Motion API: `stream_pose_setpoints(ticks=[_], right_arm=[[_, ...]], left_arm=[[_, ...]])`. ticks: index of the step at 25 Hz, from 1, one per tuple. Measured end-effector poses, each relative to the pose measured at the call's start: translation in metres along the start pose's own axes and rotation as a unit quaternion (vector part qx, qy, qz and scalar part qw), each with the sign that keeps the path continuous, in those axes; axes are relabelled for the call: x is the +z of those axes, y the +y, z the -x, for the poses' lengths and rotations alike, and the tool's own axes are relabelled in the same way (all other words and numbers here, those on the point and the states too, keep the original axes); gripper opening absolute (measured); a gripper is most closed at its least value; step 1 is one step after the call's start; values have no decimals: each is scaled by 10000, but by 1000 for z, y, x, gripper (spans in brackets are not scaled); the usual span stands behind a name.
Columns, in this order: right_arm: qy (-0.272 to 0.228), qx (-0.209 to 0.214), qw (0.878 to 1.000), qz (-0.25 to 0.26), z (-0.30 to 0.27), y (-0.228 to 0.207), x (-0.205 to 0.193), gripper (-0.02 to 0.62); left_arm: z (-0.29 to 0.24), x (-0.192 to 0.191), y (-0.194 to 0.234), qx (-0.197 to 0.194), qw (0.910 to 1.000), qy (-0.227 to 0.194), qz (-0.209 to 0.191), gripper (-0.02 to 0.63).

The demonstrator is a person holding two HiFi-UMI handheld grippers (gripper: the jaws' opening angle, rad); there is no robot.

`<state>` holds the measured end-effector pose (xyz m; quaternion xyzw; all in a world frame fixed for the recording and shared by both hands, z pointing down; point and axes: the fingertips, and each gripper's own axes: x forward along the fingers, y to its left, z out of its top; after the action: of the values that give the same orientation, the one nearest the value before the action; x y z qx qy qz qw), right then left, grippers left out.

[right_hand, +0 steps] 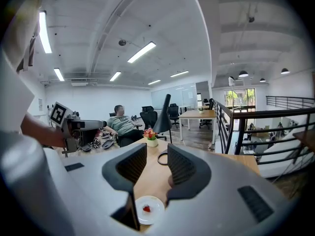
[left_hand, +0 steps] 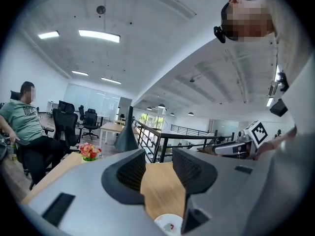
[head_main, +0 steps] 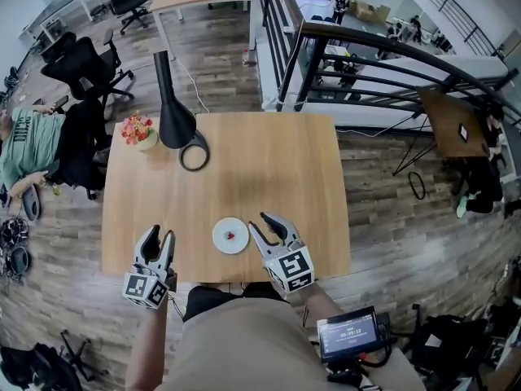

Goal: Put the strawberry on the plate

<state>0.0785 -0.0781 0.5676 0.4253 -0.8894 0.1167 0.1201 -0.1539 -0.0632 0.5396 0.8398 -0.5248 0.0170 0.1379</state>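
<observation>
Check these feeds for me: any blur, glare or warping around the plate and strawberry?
Head view: sharp, evenly lit, strawberry on the plate clear; edges bow from the wide lens. Left gripper view: dark round vignette, plate cut by the bottom edge, ceiling lights blown out. Right gripper view: plate and strawberry readable below the jaws.

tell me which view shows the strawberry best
Right gripper view: the strawberry sits clear on the white plate, below the jaws. Head view shows it tiny; left gripper view catches it at the bottom edge.
</observation>
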Motion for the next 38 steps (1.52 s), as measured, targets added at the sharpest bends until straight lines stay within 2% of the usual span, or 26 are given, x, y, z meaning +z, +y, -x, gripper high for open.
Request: stream_pose_setpoints(ticks=[11,15,22,29,34,38], right_arm=[[-293,-273,9989,263,-11,48,36,137],[-354,-454,9977,344,-24,65,47,137],[-374,-671,9961,433,-38,88,51,137],[-441,-868,9935,591,-53,93,57,137],[-512,-1177,9901,577,-60,77,65,137],[-553,-1303,9885,524,-69,68,70,137]], left_arm=[[30,22,50,-104,9997,-206,42,155],[34,18,74,-205,9996,-126,155,155],[27,11,90,-570,9982,35,187,155],[11,6,106,-789,9963,191,298,155],[2,8,107,-1028,9939,273,291,155],[-8,11,117,-1044,9936,334,285,155]])
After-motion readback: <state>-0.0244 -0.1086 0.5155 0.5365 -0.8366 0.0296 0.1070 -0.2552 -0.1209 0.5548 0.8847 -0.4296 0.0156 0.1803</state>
